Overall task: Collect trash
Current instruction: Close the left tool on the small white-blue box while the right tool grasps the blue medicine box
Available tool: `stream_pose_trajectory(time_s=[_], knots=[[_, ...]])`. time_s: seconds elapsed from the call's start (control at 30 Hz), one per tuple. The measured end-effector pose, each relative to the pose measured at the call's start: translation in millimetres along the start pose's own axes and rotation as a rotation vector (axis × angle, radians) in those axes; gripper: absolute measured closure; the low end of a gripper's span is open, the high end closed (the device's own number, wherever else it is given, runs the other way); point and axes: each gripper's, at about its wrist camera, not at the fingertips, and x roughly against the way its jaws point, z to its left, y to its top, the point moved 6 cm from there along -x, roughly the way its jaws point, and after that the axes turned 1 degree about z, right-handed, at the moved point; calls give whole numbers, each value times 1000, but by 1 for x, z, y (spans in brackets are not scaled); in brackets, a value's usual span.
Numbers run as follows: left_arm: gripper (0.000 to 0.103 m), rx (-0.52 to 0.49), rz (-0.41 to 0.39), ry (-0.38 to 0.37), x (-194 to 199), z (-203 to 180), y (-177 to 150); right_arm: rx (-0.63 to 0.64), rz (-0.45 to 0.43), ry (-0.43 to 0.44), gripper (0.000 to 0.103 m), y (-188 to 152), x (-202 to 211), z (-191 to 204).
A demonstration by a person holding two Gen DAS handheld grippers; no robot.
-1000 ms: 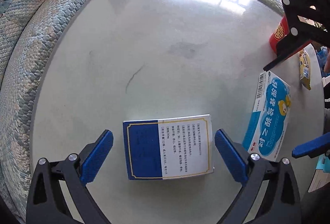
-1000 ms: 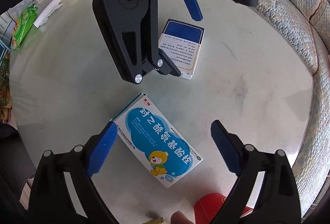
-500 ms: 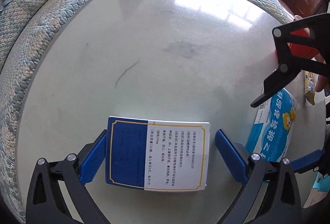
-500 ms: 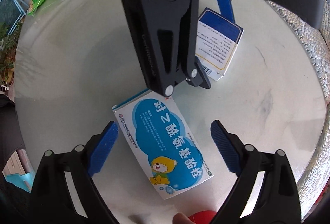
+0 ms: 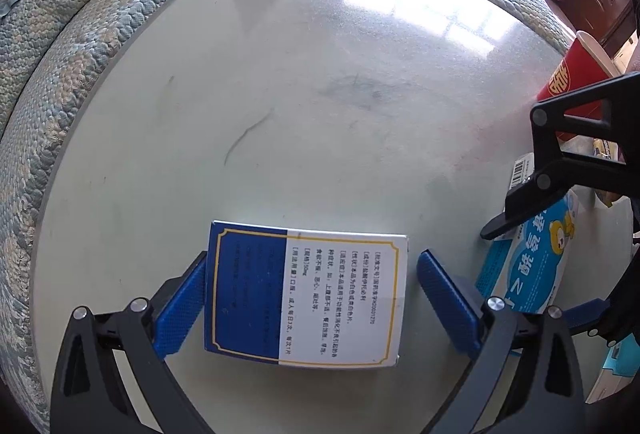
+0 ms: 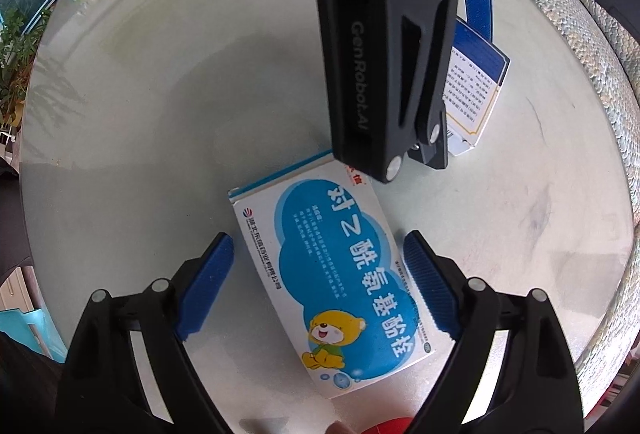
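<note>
Left gripper [image 5: 312, 298], spread, straddles the blue-and-white medicine box [image 5: 306, 296] at 6 o'clock on the surface [image 5: 320, 74]. Right gripper [image 6: 318, 286], jaws just narrowing yet clear, straddles the bear-printed medicine box [image 6: 336, 274] at 6 o'clock. Neither is collected. Both grippers sit lower than earlier, boxes now between pads.

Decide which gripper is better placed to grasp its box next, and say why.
Left. The left gripper squarely straddles the blue-and-white box, one pad at its edge. The right gripper, jaws just closing, has the bear box skewed between them.
</note>
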Motion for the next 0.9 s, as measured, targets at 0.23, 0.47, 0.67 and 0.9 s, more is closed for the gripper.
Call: stream_pose_trajectory(time_s=[0.23, 0.47, 0.67, 0.9], knots=[[6, 25, 17, 8, 0, 0, -1, -22, -21, -7, 29, -9, 5, -5], [6, 33, 30, 7, 1, -2, -3, -51, -19, -16, 32, -7, 1, 5], [18, 59, 17, 4, 7, 1, -5, -70, -21, -28, 34, -5, 1, 8], [19, 66, 32, 2, 8, -3, -7, -79, -28, -37, 35, -3, 0, 10]])
